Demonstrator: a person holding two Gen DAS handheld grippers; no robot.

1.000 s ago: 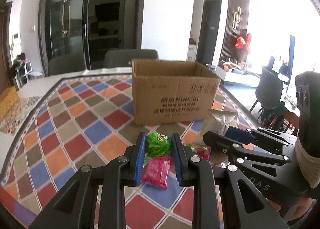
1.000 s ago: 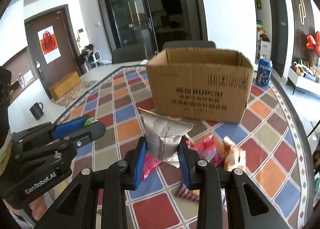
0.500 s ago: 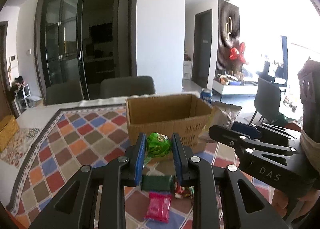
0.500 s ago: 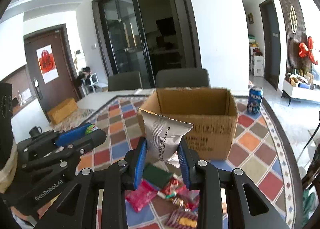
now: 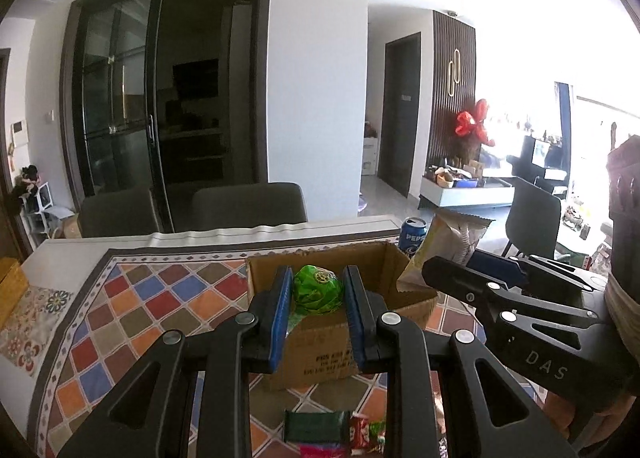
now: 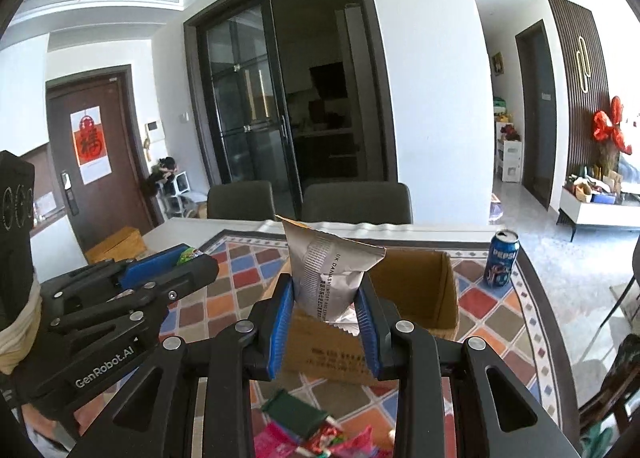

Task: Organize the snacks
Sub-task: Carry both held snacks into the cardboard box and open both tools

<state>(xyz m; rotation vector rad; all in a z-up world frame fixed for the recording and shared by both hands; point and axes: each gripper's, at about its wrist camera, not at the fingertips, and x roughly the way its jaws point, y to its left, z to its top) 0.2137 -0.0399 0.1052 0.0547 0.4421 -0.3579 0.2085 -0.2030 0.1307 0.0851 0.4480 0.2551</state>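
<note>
My left gripper (image 5: 318,294) is shut on a green wrapped snack (image 5: 318,294) and holds it high, level with the near rim of the open cardboard box (image 5: 404,270). My right gripper (image 6: 325,298) is shut on a silver snack packet (image 6: 326,278), upright, also raised in front of the box (image 6: 424,282). The right gripper also shows at the right of the left wrist view (image 5: 452,278), the left gripper at the left of the right wrist view (image 6: 192,262). Several loose snacks lie on the table below: a dark green packet (image 5: 316,424), red and pink wrappers (image 6: 320,440).
The table has a chequered coloured cloth (image 5: 160,298). A blue Pepsi can (image 6: 500,258) stands right of the box near the table's far edge. Two grey chairs (image 6: 356,202) stand behind the table. A yellow box (image 5: 10,294) sits at the far left.
Both grippers have risen well above the table with their snacks and now look down over the box's rim. The loose snacks have dropped to the bottom of both views.
</note>
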